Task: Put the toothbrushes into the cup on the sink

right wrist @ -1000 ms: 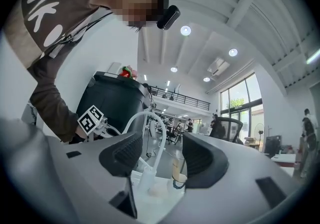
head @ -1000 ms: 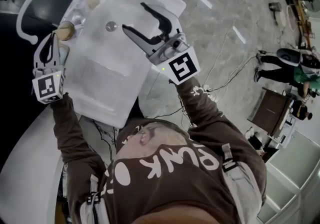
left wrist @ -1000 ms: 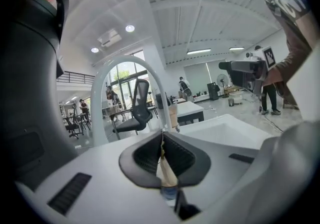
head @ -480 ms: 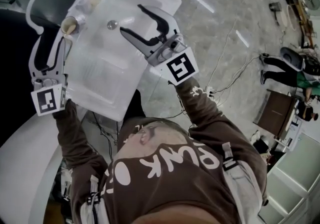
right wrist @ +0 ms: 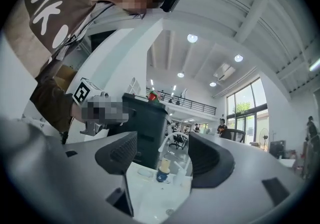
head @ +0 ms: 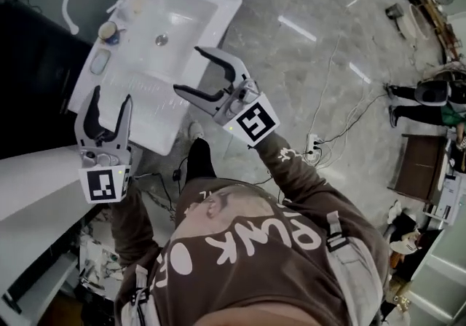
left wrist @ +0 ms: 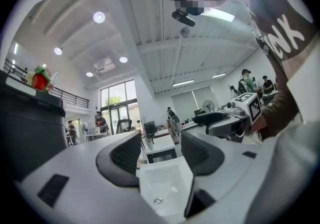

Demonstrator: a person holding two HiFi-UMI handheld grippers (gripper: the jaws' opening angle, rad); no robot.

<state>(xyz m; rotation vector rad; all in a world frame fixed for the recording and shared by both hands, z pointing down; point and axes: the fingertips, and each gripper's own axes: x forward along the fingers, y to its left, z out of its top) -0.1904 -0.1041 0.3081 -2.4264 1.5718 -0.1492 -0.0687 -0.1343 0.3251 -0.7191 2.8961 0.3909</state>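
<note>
Along the left rim of the sink [head: 211,8] stands the cup [head: 109,32], and since your left hand-held gripper [head: 109,97] and right hand-held gripper [head: 188,70] have just opened wide, empty, a hasty reach could topple it.

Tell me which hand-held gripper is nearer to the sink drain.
Right. The right hand-held gripper hangs over the sink beside its drain; the left hand-held gripper is at its near left corner.

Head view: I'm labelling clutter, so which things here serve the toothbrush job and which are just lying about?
Job: sink, cup on its ledge; toothbrushes cannot be made out.
Lying about: oval dish, power strip on the floor, black cabinet.
</note>
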